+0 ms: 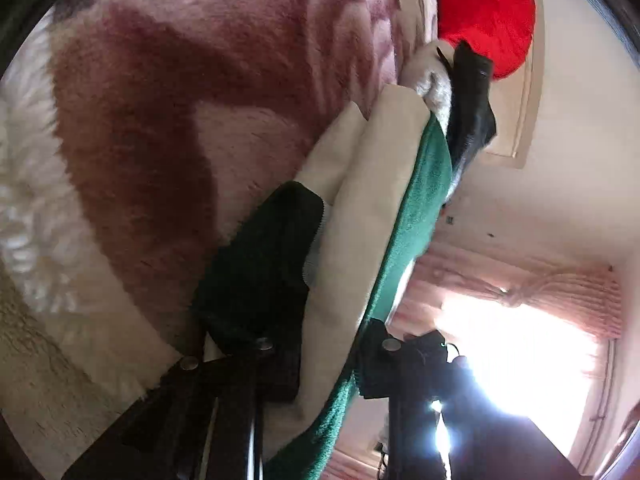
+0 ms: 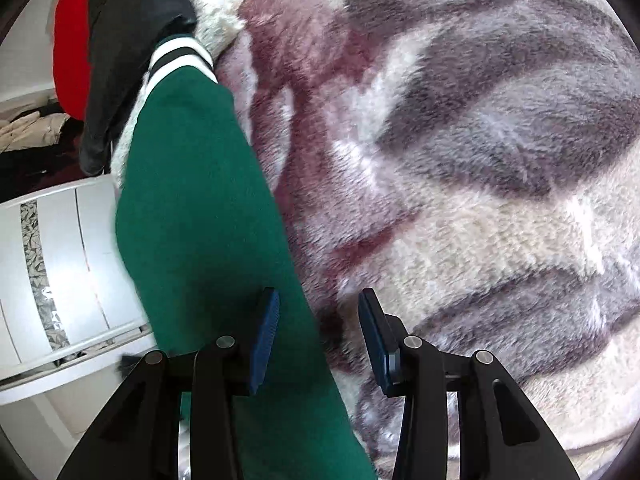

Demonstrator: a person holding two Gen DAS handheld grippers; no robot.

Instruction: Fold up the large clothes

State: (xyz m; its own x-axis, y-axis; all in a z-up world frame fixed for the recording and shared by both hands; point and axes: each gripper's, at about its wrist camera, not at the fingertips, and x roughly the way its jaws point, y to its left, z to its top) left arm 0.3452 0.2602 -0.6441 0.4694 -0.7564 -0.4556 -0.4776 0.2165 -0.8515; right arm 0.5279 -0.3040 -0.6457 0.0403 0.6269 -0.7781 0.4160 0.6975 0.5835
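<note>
**Green jacket held at one edge over the blanket**

Nearest to the left camera, the left gripper (image 1: 328, 300) is seen closed on the green garment (image 1: 420, 200): a fold of green cloth with its cream lining (image 1: 372, 184) passes between the two dark fingers and appears pinched there. In the right view, the right gripper (image 2: 318, 336) is seen partly open, and nothing is held between its blue pads (image 2: 264, 340); the green cloth lies behind and just beside the left pad, but is not clamped.

The garment is stretched over the plush patterned blanket (image 2: 480, 160), with a striped cuff (image 2: 180, 56) at its far end, near a red cloth (image 2: 72, 40) and a dark cloth (image 2: 120, 40).

The garment is judged to be soft, thick and rather heavy, so it will sag and not slide easily on the plush surface. A hold at a hem or seam edge is advised, where several layers can be taken together.
</note>
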